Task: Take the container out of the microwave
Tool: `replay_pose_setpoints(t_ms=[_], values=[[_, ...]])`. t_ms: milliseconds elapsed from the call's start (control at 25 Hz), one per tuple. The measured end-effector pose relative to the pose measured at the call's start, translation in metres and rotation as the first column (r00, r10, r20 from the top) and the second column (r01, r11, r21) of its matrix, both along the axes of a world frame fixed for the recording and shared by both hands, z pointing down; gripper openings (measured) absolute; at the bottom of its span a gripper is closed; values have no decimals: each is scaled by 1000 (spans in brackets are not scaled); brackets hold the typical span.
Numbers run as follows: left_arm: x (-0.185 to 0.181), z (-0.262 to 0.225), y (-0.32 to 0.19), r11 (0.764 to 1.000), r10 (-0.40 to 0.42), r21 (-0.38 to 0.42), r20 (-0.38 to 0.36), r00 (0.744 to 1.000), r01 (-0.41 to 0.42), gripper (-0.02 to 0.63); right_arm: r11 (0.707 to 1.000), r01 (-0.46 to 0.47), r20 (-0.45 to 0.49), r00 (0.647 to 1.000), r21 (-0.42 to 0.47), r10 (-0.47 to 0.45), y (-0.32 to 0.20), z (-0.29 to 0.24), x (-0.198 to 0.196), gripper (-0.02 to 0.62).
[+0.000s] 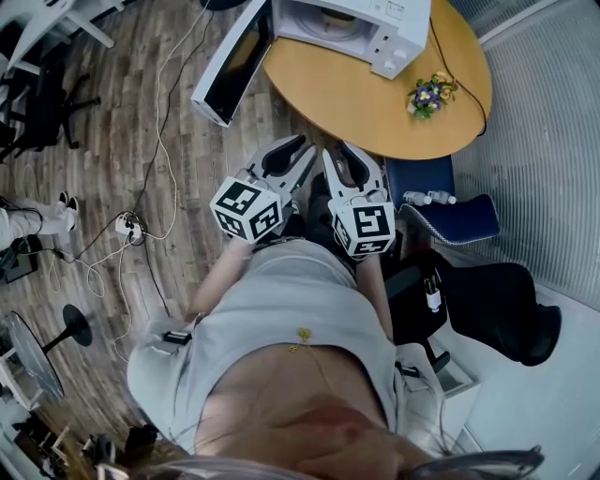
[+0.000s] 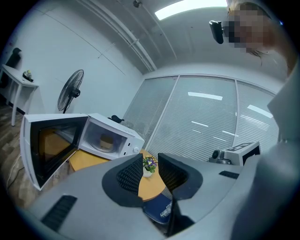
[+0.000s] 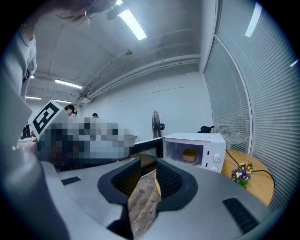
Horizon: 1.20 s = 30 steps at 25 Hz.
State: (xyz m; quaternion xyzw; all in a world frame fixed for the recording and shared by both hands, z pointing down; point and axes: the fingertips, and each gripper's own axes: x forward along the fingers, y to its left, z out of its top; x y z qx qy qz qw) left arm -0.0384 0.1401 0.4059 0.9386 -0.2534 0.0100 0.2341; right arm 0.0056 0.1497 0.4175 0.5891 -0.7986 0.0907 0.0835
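- While the microwave (image 1: 375, 28) door (image 1: 230, 66) is already hanging open, the container (image 2: 107, 140) is still sitting inside, so the reach, grasp and lift-out are all remaining.
- Left gripper (image 1: 298, 155) and right gripper (image 1: 345, 159) are hovering off the tabletop (image 1: 356, 103), at 6 o'clock from the microwave, jaws spread around nothing.
- Both gripper views are showing the container in the cavity; the head view is missing it, showing the grippers side by side.

The microwave (image 1: 384, 37) is white, the table (image 1: 356, 103) tan (floor (image 1: 122, 122): brown wood-grain).
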Motion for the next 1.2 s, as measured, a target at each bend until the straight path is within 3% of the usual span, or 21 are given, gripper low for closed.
replay_pose_setpoints(t_ms=[1200], values=[[45,-12,-111,999,-53,11,17,998,53,103,997,81,16,997,8,-81,-122,-8,40,110]])
